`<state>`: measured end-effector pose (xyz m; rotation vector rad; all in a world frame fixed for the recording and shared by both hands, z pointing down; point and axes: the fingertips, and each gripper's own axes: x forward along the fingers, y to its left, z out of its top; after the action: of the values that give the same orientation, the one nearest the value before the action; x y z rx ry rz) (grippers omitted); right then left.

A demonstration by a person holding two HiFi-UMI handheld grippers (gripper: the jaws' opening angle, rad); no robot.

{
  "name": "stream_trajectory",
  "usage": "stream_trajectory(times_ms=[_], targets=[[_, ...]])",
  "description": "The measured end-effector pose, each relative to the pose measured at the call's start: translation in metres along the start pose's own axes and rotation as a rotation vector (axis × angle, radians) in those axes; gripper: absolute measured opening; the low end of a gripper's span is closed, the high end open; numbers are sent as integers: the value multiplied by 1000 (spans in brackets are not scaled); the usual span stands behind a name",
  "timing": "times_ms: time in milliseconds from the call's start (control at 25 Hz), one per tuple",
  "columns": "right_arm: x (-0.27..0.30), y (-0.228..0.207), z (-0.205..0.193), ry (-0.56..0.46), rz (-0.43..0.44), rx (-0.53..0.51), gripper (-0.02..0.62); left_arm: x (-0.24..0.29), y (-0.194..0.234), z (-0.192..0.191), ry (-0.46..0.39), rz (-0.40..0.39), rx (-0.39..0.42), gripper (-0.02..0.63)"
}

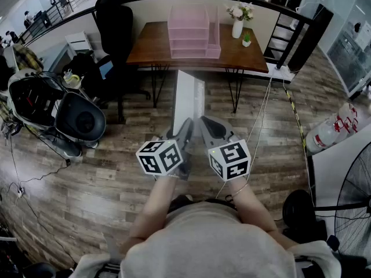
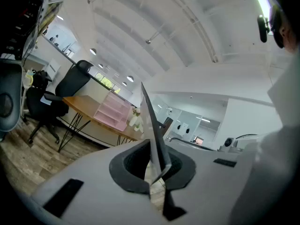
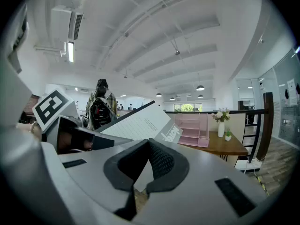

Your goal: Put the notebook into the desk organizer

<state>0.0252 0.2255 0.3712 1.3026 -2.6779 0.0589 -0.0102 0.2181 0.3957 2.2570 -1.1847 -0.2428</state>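
Standing up on its thin edge and a bit tilted, the notebook [image 1: 188, 94] points its long side straight ahead at the pink desk organizer [image 1: 191, 33], which sits on the desk [image 1: 151, 46] well apart from it. The left gripper [image 1: 186, 129] is squeezed tight on the near end of the notebook, so the book runs forward from those jaws. The right gripper [image 1: 204, 125] is just beside it with its jaws pressed together on nothing, so I think the left hand must carry the book ahead.

Wood-plank floor [image 1: 87, 172], brown desk [image 1: 151, 45], black office chair [image 1: 113, 16], white ceiling [image 3: 154, 41]
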Motion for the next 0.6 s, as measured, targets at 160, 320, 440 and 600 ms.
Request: stream_trajectory(times_ms=[160,320,440,600], targets=[[4,0,2,-2,3,-6,8,0,3,0,4,0,-9,20],[2,3,1,2,5,-3,8,-1,0,0,6,-4,-9,21],[1,3,-1,6,2,2,9,-3,-1,-3,8,-2,-6,20],[2,5,-4,5,-8,1,8,-5,2,-5,11,0,-6,20]])
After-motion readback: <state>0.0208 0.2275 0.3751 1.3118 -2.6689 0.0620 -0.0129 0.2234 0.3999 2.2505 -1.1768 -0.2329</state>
